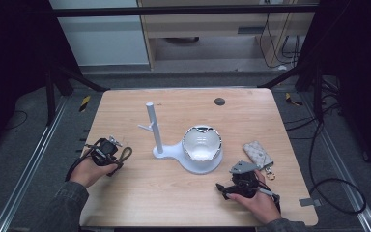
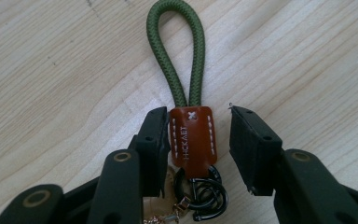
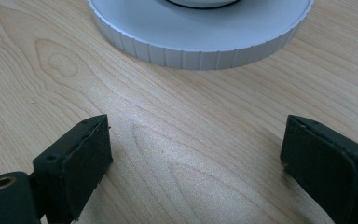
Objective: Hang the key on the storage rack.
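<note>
Pale wooden table [image 1: 140, 193] lies under your hands, with dark floor and trailing cables around it and a light cabinet beyond its far edge. Take the white stand [image 1: 183, 157] at the table's middle as your landmark: a thin upright post [image 1: 153, 126] with a small side peg rises from its left end, and a shiny white bowl [image 1: 201, 143] sits on its round base.

Your left gripper [image 2: 198, 140] is well to the left of that stand, near the table's left edge. In the left gripper view its jaws straddle the key strap [image 2: 192, 135], which lies flat on the wood. One pad touches the edge of the brown leather tab, while the other stands a little apart from it, so the tab is between the jaws but not pinched. A green cord loop [image 2: 176, 51] runs away from the jaws, and black metal rings [image 2: 205, 193] with a bit of gold hardware lie close to the gripper body.

Your right gripper [image 1: 229, 186] rests just in front of the stand's round base, toward you. In the right gripper view its jaws stand wide apart over bare wood with nothing between them, and the ribbed white rim of the base lies just ahead.

A patterned pouch [image 1: 258, 153] lies to the right of the stand.
</note>
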Demonstrator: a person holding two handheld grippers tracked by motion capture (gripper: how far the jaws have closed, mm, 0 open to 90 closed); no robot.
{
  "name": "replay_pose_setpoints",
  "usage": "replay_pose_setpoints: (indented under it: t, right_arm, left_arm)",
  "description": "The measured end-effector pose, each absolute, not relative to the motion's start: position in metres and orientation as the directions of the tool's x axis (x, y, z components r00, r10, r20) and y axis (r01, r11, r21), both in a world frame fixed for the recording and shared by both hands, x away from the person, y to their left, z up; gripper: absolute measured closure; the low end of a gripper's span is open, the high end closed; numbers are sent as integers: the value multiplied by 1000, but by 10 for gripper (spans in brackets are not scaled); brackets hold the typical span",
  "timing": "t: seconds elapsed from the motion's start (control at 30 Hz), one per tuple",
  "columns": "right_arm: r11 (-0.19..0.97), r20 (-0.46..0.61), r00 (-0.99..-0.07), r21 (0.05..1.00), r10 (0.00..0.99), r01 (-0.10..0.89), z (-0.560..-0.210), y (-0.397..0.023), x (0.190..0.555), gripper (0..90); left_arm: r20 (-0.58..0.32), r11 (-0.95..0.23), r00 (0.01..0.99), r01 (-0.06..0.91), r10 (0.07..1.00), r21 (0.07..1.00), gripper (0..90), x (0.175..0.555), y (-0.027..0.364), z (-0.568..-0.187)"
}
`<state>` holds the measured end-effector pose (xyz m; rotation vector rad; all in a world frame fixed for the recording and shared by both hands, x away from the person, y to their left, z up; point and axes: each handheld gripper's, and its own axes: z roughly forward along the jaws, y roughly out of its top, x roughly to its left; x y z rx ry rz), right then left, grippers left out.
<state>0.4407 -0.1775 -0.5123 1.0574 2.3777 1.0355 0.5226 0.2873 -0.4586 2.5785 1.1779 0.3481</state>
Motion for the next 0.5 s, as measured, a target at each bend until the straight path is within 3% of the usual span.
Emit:
replay_pose_setpoints:
  t: [0.5]
  right_arm:
    - [456,-10,-667,738,745,497,-512,-177,440,87]
  left_arm:
    - [81,-628,643,703,762,335,644,524,290,-466]
